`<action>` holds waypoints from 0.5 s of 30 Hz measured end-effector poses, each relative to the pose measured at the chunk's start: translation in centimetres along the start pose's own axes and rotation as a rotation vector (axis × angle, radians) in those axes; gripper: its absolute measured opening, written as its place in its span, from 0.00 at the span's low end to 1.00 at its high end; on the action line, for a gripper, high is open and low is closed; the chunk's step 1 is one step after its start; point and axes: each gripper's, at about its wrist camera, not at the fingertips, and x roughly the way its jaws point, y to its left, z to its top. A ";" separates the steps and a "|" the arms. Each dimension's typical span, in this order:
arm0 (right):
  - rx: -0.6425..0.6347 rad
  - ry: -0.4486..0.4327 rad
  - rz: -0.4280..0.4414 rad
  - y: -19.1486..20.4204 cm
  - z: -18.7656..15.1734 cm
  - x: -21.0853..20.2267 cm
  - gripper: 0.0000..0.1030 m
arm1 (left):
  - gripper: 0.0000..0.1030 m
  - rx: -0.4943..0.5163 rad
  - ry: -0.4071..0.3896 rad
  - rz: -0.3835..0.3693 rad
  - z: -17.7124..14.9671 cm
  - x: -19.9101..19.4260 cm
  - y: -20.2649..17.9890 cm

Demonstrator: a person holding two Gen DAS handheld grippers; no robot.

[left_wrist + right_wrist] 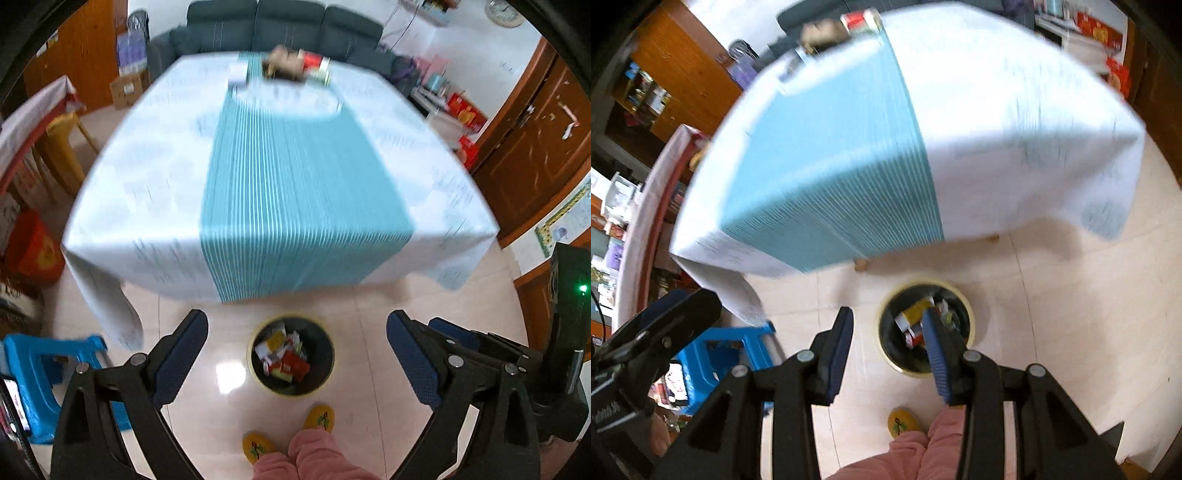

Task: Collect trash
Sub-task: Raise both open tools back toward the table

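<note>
trash point(283, 354) binned, both claws empty

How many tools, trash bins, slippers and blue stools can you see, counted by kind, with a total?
Tools: 2, the left tool and the right tool, both open and holding nothing
Trash bin: 1, with wrappers inside
Yellow slippers: 2
Blue stool: 1
Total: 6
</note>
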 end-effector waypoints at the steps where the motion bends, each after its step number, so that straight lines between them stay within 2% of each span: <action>1: -0.004 -0.019 0.009 0.6 0.5 -1.3 0.38 | 0.94 0.007 -0.020 -0.001 0.8 -1.2 0.0; 8: -0.051 -0.139 0.021 4.6 3.5 -7.8 0.38 | 0.94 0.042 -0.143 -0.005 5.5 -7.3 0.1; 15: -0.093 -0.217 0.014 7.0 6.4 -10.8 0.38 | 0.94 0.081 -0.232 -0.005 9.1 -10.7 -0.7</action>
